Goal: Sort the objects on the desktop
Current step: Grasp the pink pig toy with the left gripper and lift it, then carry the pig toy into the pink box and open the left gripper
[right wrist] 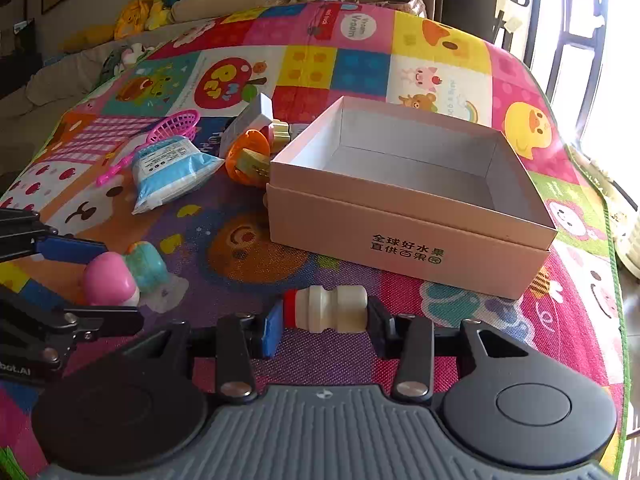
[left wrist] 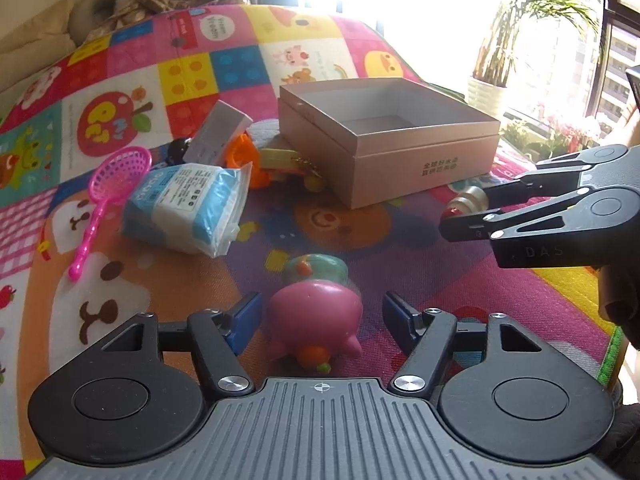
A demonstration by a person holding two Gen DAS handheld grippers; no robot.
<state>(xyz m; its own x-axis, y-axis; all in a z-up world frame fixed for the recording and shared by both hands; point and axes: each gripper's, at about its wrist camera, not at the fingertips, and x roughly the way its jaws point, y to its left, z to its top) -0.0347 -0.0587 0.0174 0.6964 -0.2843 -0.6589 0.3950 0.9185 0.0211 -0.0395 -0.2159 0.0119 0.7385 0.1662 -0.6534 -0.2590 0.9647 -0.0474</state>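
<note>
- Left gripper: low over the play mat, pointing forward, jaws spread wide on either side of the pink toy; blue pads flank it, gap visible both sides, not clamped.
- Pink toy is on the mat with a teal toy just behind it, touching; in the right wrist view the same pair sits between the left gripper's fingers.
- Right gripper: level, just above the mat, jaws pinching a cream spool-shaped piece with a red end, held sideways between the pads; from the left wrist view it enters from the right, its fingers pointing left.
- Open cardboard box: on the mat, straight ahead of the right gripper, nothing seen inside.
- Left of the box, a cluster: wipes pack, pink scoop net beside it, grey box tilted over an orange toy, all near each other.
</note>
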